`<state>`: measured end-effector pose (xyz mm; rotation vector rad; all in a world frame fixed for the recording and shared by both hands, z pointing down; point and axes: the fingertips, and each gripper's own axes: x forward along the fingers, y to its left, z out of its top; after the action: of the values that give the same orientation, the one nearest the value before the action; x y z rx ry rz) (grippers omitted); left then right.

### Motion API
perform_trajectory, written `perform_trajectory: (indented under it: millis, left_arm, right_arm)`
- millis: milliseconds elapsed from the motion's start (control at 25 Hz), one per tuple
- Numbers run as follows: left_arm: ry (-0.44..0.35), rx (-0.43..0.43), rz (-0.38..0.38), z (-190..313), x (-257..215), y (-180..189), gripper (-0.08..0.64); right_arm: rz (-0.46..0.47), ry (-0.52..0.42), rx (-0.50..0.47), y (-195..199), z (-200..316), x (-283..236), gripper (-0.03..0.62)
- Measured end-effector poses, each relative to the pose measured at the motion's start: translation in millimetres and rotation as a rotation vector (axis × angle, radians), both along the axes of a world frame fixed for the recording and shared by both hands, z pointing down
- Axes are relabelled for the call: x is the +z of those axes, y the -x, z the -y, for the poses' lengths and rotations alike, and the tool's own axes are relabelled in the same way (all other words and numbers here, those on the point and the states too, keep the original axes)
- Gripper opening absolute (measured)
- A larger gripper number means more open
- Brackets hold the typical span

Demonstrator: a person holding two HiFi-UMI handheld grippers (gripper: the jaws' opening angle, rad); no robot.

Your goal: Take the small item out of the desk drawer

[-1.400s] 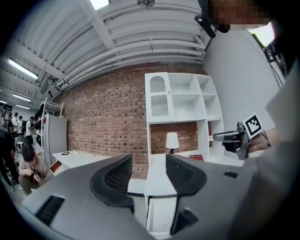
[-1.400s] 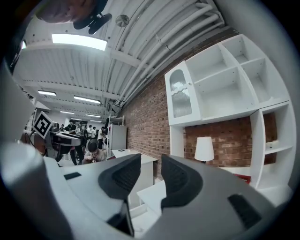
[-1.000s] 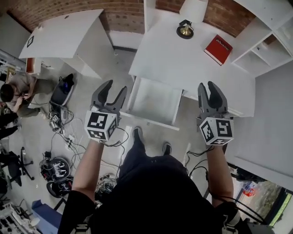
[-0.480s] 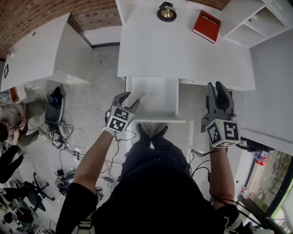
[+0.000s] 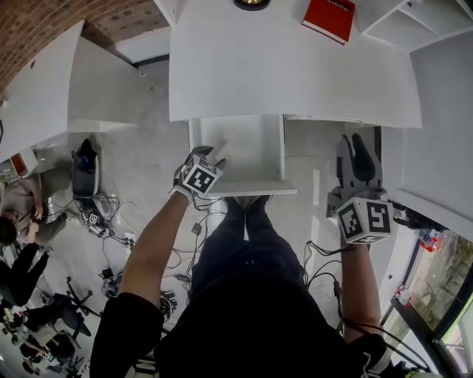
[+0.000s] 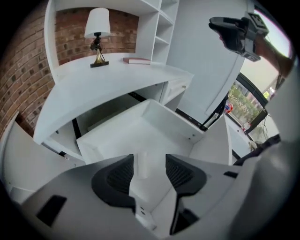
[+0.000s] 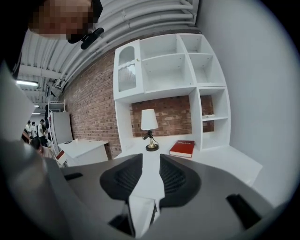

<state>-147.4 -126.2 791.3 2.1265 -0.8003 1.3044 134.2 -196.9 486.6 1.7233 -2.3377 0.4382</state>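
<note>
1. Two grippers are seen near the open drawer of the white desk.
2. The left gripper is held over the drawer's front left corner, with its jaws moderately apart.
3. A small white item is seen on the drawer floor, framed between those jaws but not pressed by either pad.
4. The right gripper is held well to the right of the drawer. Its jaws are closing, narrowly parted, with nothing between them.
5. A red book is seen on the desk beyond the drawer, to its right.
</note>
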Motion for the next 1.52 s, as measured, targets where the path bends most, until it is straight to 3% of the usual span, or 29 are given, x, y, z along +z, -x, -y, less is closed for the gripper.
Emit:
perform_trajectory:
  millis: [200, 480, 760, 960, 1320, 1520]
  left_arm:
    - [0.121, -0.008, 0.065, 0, 53, -2, 0.212]
    - [0.23, 0.001, 0.133, 2, 101, 0, 0.212]
    - [0.289, 0.054, 0.204, 6, 137, -5, 0.209]
    - [0.307, 0.071, 0.275, -2, 149, -2, 0.149]
    - [0.323, 0.057, 0.238, -3, 143, -5, 0.13]
    - [0.26, 0.016, 0.176, 9, 116, -9, 0.13]
  right_arm:
    - [0.0, 0.041, 0.029, -15, -1, 28, 0.106]
    - [-0.011, 0.097, 0.072, -25, -11, 56, 0.101]
    - [-0.015, 0.129, 0.111, -38, -8, 79, 0.097]
    - [-0.023, 0.135, 0.121, -42, -16, 80, 0.092]
    - [-0.011, 0.127, 0.104, -39, -13, 78, 0.082]
    - [0.003, 0.115, 0.091, -32, -8, 72, 0.078]
